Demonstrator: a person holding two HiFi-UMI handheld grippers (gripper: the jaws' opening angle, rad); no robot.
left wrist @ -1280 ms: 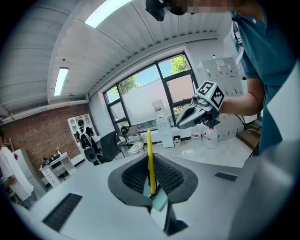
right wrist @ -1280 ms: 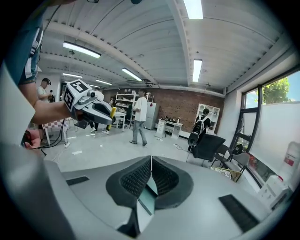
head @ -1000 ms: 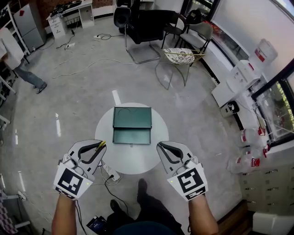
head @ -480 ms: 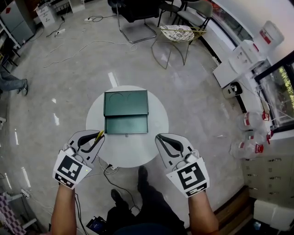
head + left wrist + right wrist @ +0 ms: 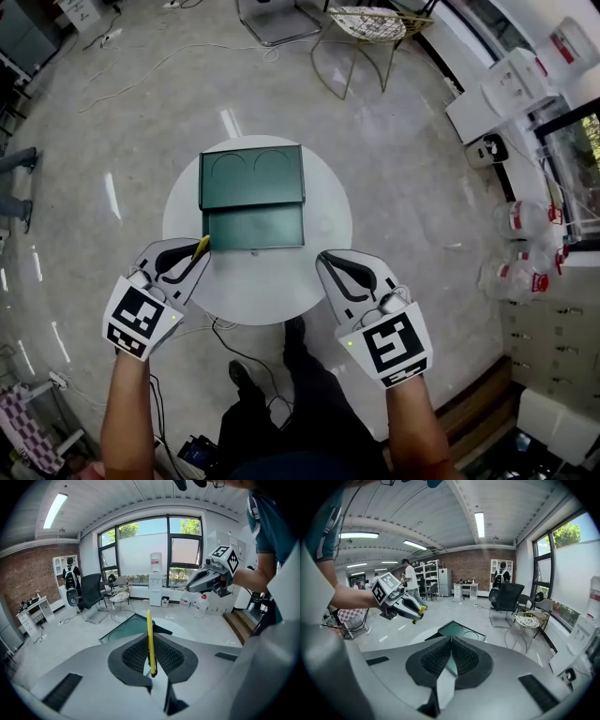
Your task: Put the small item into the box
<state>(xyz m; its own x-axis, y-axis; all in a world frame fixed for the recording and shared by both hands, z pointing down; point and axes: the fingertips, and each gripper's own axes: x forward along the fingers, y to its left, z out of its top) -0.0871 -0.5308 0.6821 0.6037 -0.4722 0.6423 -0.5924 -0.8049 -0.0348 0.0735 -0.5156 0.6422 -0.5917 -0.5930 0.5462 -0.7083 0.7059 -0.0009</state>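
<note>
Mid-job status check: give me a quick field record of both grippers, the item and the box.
left gripper: shut on thin yellow item, tip over the table's near-left edge
right gripper: shut, nothing between its jaws, tip over the near-right edge
box: green, open, lid folded back, on round white table
item in box: not yet

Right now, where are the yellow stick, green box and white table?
yellow stick (image 5: 150, 641): left gripper view, its middle.
green box (image 5: 251, 178): head view, its far half.
white table (image 5: 272, 291): head view, bare front.
</note>
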